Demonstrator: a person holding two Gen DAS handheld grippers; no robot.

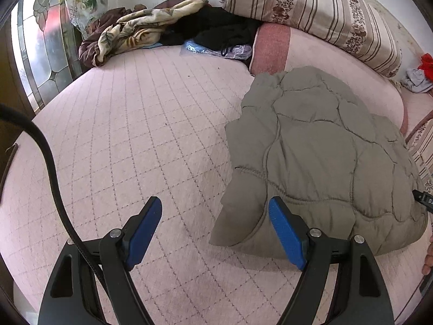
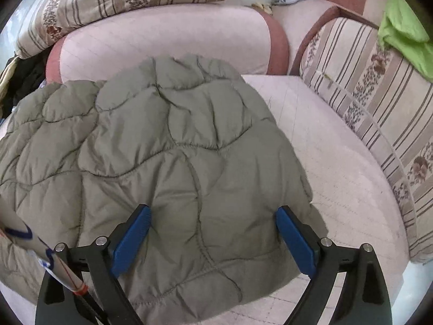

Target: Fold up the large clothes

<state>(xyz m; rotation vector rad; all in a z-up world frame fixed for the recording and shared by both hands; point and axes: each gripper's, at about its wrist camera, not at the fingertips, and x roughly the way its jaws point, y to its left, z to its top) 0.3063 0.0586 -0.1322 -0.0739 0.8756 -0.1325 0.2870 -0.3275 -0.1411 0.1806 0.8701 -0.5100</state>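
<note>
The left gripper (image 1: pixel 215 227) hangs above the pink checked bed (image 1: pixel 130 135), its blue pads spread wide with nothing between them. The right-hand pad sits over the near left corner of a folded olive quilted jacket (image 1: pixel 319 146). Behind lie a striped floral cushion (image 1: pixel 311 10) and a heap of rumpled blankets (image 1: pixel 130 32).

We see soft, even daylight, brightest at the leaded window (image 1: pixel 40 54); shadows stay faint, fisheye distortion bends both views' dark-vignetted edges, and the right view looks slightly blurred.
</note>
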